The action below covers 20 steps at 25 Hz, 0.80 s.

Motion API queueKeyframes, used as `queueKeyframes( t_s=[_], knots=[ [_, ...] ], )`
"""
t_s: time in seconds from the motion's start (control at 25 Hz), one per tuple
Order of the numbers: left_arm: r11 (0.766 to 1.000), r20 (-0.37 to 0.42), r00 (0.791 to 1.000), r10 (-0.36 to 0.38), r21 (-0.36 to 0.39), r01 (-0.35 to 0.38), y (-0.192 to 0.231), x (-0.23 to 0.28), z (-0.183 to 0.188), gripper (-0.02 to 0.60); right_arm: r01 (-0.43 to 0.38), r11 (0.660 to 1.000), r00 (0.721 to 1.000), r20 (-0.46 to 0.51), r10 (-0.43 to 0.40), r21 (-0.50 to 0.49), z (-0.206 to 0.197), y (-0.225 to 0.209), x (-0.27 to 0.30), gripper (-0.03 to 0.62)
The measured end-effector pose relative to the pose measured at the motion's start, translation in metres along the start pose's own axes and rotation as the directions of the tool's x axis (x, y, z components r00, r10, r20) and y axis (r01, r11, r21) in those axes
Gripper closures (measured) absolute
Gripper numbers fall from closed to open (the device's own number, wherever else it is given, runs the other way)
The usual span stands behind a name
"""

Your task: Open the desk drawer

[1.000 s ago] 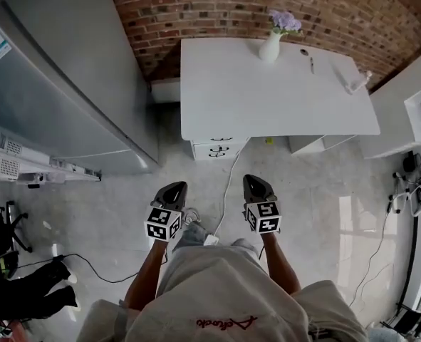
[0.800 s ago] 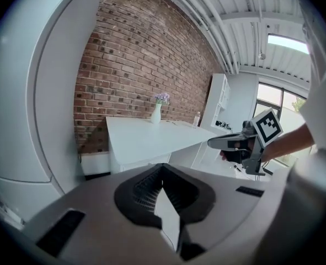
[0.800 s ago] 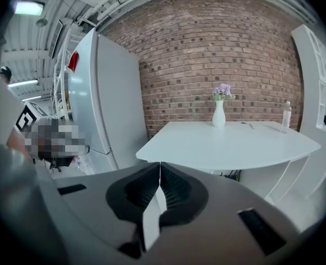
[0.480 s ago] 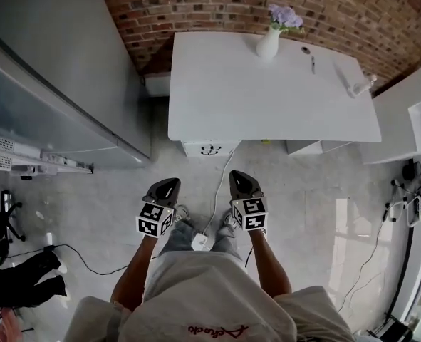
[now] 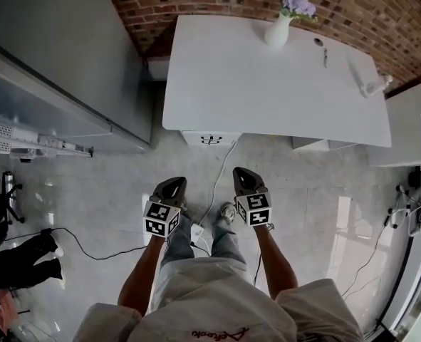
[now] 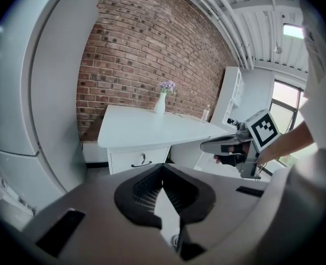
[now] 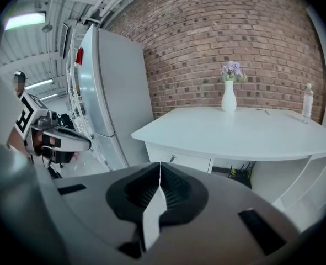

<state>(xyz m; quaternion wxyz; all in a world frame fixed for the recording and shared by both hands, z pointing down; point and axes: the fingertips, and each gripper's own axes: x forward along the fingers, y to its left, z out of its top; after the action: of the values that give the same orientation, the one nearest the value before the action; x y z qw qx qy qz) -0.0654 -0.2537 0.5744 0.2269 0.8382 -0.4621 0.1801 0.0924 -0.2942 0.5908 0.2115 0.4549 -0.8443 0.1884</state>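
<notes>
Hovering short of desk drawer (image 5: 211, 139), L gripper (image 5: 173, 185) & R gripper (image 5: 241, 174) both closed, empty; shirt script (image 5: 224, 332) illegible

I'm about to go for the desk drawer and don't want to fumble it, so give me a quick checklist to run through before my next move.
1. Drawer shut, handle in view: ok.
2. Left gripper empty: ok, jaws together on nothing.
3. Right gripper empty: ok, jaws together on nothing.
4. Jaws open for the handle: not ok, both are shut.
5. Close enough to the desk: not ok, open floor lies between the grippers and the drawer.
6. Walking path: not ok, a white cable runs along it.
</notes>
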Motion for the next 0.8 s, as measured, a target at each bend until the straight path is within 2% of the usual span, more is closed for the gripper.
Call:
queueKeyframes(
  t_s=[0.28, 0.48, 0.8],
  knots=[
    [0.999, -0.041, 0.998, -0.053, -0.012, 0.053, 0.021, 0.024, -0.041, 0.571, 0.048, 0.997, 0.996, -0.076, -0.043, 0.067, -0.055, 0.01, 0.029, 0.576],
    [0.998, -0.053, 0.997, -0.059, -0.018, 0.059, 0.039, 0.044, -0.073, 0.571, 0.043, 0.991, 0.995, -0.091, -0.032, 0.124, -0.095, 0.03, 0.057, 0.576],
    [0.996, -0.084, 0.994, -0.074, -0.065, 0.068, 0.024, 0.063, -0.133, 0.571, 0.015, 0.988, 0.987, -0.161, 0.01, 0.154, -0.167, 0.042, 0.066, 0.576]
  ],
)
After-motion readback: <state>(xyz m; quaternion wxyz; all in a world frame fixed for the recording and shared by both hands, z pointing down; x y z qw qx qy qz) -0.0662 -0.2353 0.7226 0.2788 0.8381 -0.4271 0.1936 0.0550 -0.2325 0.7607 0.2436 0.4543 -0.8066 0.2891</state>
